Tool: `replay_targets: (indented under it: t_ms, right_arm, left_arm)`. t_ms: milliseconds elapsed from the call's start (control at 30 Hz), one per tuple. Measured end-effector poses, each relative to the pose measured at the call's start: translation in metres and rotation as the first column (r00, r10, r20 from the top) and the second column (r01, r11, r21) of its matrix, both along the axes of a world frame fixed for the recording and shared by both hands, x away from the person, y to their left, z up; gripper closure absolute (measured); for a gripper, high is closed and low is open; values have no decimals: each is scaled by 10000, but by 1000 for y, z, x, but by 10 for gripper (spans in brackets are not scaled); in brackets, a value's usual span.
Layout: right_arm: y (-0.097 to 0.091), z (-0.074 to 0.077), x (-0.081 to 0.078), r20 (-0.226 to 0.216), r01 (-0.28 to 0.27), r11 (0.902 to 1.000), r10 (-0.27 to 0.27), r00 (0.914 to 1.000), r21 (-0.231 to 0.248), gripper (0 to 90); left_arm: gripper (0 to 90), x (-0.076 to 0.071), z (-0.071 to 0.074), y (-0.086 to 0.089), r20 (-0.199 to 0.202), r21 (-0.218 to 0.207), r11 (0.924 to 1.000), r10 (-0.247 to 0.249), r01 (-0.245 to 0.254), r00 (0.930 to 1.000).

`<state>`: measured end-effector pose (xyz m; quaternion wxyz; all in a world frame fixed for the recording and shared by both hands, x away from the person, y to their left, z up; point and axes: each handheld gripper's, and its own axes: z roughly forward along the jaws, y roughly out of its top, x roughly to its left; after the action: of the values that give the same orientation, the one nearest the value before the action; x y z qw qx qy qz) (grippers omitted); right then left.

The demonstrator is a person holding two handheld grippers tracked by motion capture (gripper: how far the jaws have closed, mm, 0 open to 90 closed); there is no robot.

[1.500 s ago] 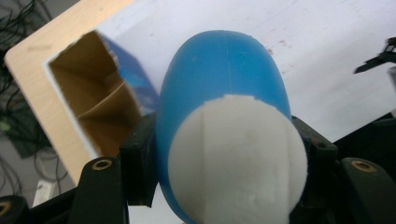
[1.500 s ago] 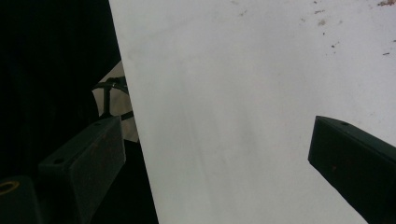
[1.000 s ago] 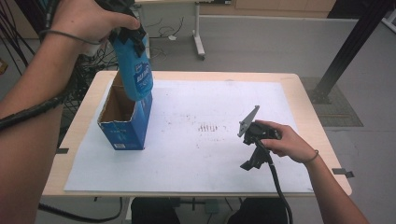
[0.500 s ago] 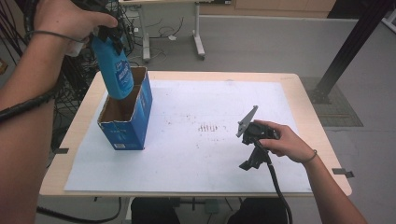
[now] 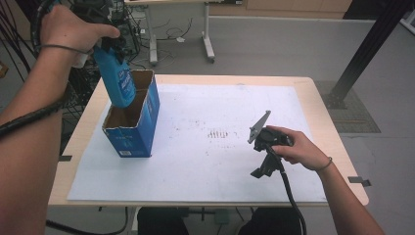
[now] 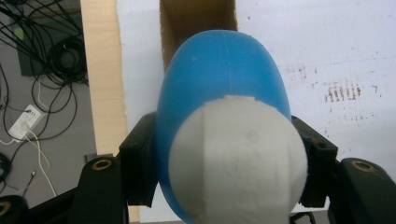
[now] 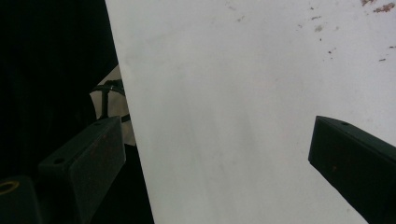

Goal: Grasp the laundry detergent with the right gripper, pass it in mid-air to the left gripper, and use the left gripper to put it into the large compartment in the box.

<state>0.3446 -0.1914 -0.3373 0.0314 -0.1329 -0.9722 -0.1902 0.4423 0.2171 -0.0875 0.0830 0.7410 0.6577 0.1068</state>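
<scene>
The left hand-held gripper (image 6: 224, 154) is clamped on a blue bottle (image 5: 117, 81), its two black jaws pressing the bottle's sides just below the white cap (image 6: 236, 161). In the left gripper view the bottle points away from the camera, cap end nearest, its rounded body running down toward the mouth of the cardboard box (image 5: 133, 120). From the high view the bottle hangs tilted, cap end up under the left hand (image 5: 73, 30), its lower end dipping into the box's open top near the far left corner — whether it touches the box wall I cannot tell.

The bottle is smooth, glossy plastic, oval in section, with a label on its side; the cap is matte white and domed. The box is tall and narrow, blue printed outside, plain brown card inside, standing upright at the left side of the worktop (image 5: 303, 85). A white sheet (image 5: 205, 161) covers most of the pale wooden top, smudged with small dark marks near the middle.

The right hand-held gripper (image 7: 219, 154) rests well apart from the box, on the right part of the sheet, held by the right hand (image 5: 298, 147). Its jaws stand wide with nothing between them — only the white sheet shows past them.
</scene>
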Motion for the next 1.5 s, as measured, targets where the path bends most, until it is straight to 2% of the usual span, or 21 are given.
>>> replay_targets:
  t_ms: [333,733,900,1067,1367,1500]
  right_arm:
    - [1,0,-1,34,-42,10000,42,10000,-61,39]
    - [1,0,-2,-15,19,10000,-19,10000,-42,40]
    - [0,-1,-1,-7,-23,10000,23,10000,80,40]
    - [0,-2,-2,-33,-42,9999,42,10000,128,40]
    - [-1,-3,-1,-13,-1,10000,1,10000,77,41]
    - [-2,-3,-1,-18,17,10000,-17,10000,91,41]
  left_arm:
    - [379,2,-30,1,-234,-26,10000,-9,9,9997]
    - [379,5,-67,4,-332,-213,9997,113,-120,9994]
    - [378,6,-82,6,-459,-250,9996,134,-146,9989]
    - [378,7,-97,7,-395,-295,9995,135,-147,9991]
    - [378,8,-121,8,-321,-42,9998,175,-176,9993]
    - [378,8,-131,9,-341,-91,9997,243,-246,9991]
